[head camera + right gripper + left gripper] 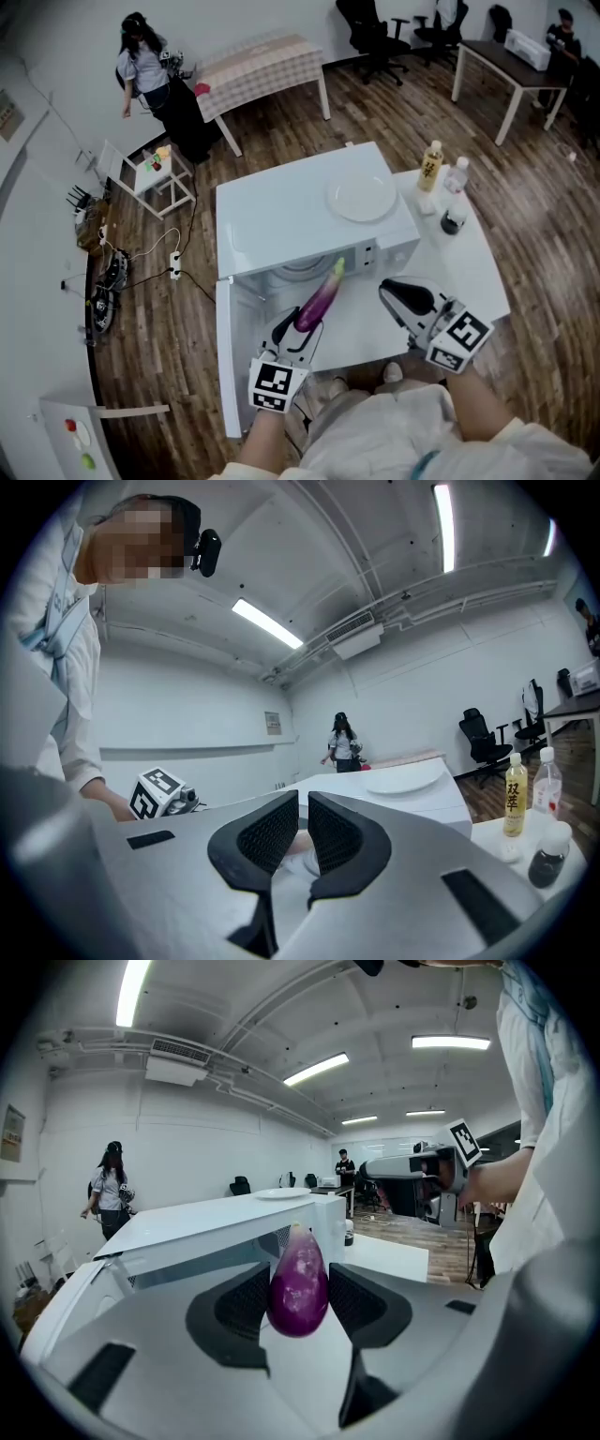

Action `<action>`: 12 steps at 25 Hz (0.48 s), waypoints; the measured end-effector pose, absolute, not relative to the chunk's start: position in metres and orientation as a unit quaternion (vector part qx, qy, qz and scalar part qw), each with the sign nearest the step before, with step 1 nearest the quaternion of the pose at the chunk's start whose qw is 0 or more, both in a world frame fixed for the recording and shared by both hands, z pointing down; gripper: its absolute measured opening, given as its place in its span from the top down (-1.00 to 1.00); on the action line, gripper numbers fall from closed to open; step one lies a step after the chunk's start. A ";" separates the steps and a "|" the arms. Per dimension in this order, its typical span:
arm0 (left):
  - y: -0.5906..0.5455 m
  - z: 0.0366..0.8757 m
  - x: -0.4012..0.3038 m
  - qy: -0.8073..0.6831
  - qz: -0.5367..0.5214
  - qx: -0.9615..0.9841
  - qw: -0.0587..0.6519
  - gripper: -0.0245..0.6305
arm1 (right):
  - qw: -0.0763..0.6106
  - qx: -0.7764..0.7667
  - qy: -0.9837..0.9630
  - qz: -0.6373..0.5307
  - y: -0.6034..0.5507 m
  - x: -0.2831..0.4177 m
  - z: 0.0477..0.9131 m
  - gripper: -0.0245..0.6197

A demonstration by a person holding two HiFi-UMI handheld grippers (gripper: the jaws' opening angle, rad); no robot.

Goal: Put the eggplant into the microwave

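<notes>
A purple eggplant (321, 298) with a green stem end is held by my left gripper (302, 328), shut on its thick end. The stem points at the open cavity of the white microwave (281, 216). In the left gripper view the eggplant (298, 1283) fills the gap between the pads of the left gripper (298, 1305), with the microwave (206, 1218) just beyond. My right gripper (394, 292) hovers in front of the microwave's right side, jaws together and nothing in them. In its own view the right gripper (302, 832) shows only a thin slit.
The microwave door (225, 361) hangs open to the left. A white plate (362, 199) lies on top of the microwave. Two bottles (430, 166) and a small dark jar (452, 221) stand on the white table (483, 267) to its right. A person stands far back by another table.
</notes>
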State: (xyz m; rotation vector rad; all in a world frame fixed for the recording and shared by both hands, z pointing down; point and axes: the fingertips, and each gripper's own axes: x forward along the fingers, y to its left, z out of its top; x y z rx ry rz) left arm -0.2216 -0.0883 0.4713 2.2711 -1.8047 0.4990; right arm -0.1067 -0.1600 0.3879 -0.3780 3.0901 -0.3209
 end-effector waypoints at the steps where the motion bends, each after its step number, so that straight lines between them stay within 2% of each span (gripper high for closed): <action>1: -0.088 0.475 -0.222 -0.608 0.173 0.769 0.101 0.32 | 0.006 -0.123 0.987 -0.104 -0.159 -0.106 0.389 0.81; 12: -0.109 0.509 -0.240 -0.607 0.197 0.760 0.119 0.32 | -0.001 -0.149 0.984 -0.102 -0.159 -0.094 0.400 0.81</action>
